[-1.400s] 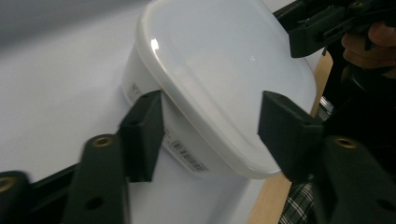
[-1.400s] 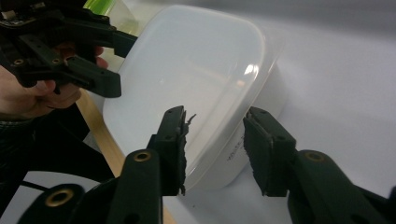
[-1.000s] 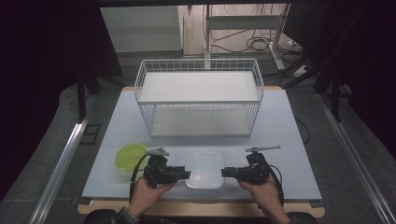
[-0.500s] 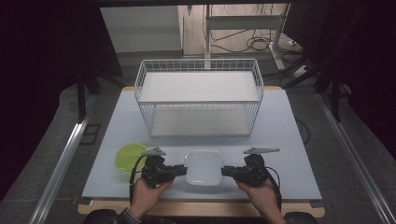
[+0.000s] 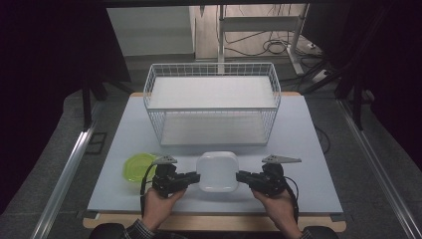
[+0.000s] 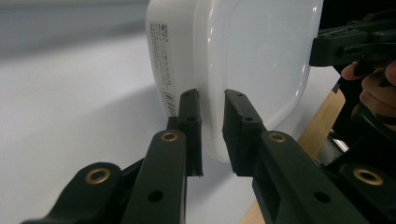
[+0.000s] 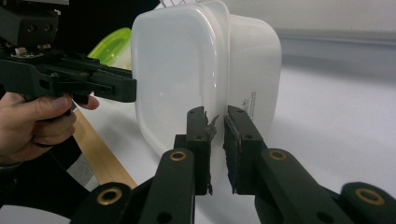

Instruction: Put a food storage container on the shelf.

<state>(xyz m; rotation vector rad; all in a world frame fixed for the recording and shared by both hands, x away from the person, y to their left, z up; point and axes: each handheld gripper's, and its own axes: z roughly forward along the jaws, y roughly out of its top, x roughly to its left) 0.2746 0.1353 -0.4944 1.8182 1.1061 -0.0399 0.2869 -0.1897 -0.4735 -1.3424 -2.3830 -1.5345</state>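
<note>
The table point(image 5: 308, 144) is a pale, smooth, matte sheet with a bare wooden strip along its near edge, just behind both hands. Open room lies to the outside of each gripper, and a clear band runs between the fingertips and the basket point(image 5: 212, 104) beyond them. The basket is white wire mesh, box-shaped, open on top, with a flat white shelf high inside and a flat floor below; its near wall stands well past the fingertips.

The box point(image 5: 217, 171) sits between the two grippers, held off the table by its two side rims. It is white, glossy, slightly see-through plastic, square with rounded corners, with a flanged lip and a printed label on one wall. Its near edge lies close to the table's wooden strip; its far edge stops short of the basket.

The left gripper point(image 5: 195, 177) has just been closing, and its black jaws pinch the box's left rim, the lip caught between the pads. The right gripper point(image 5: 240, 177) has just been closing too, and its jaws clamp the right rim the same way; its pad faces look worn and ragged.

A lid point(image 5: 136, 166), lime green, round and translucent, lies flat on the table just outside the left gripper.
</note>
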